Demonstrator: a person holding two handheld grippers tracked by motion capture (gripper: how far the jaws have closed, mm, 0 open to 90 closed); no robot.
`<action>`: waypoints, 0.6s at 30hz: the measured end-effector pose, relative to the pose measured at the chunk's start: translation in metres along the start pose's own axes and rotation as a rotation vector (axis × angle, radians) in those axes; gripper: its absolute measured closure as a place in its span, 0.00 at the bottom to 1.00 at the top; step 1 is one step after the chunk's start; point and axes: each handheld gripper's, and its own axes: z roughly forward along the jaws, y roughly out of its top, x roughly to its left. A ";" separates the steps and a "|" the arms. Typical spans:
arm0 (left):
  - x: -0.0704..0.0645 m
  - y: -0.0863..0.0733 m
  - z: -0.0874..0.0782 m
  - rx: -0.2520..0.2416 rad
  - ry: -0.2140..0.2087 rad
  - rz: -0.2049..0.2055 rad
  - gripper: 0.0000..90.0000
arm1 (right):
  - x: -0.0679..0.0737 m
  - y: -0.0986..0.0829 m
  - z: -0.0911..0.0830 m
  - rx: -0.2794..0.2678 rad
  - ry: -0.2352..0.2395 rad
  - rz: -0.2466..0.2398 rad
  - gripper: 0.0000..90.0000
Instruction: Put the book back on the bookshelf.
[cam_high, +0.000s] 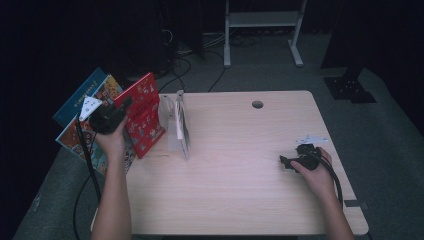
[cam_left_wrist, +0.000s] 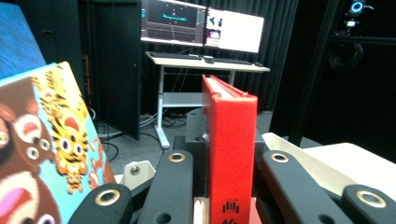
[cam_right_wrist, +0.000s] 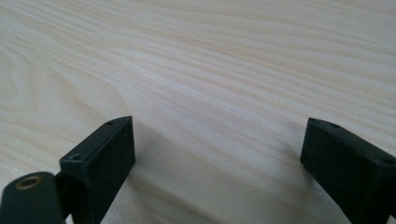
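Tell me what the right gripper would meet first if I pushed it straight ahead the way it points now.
Probably the bare wooden tabletop. The right gripper, jaws open with nothing between them, angles down at the wood. In the high view it points left toward the white bookend, which stands well off.

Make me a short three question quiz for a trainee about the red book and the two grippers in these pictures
1. True or false: the left gripper is shut on the red book.
2. Which gripper rests low over the table with its jaws apart and nothing between them: A left, B right?
3. Fill in: the illustrated book beside the red one shows cartoon ____.

Key
1. True.
2. B.
3. Tigers, on a teal cover.
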 end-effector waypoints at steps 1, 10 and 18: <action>0.000 0.000 0.000 0.004 0.000 0.001 0.88 | 0.000 0.000 0.000 0.000 0.000 0.000 0.10; -0.001 -0.007 -0.001 0.059 0.012 -0.002 0.88 | 0.000 0.000 0.000 0.001 0.000 0.000 0.10; -0.001 -0.003 -0.005 0.103 0.010 0.004 0.86 | 0.000 0.000 0.000 0.000 0.000 0.000 0.10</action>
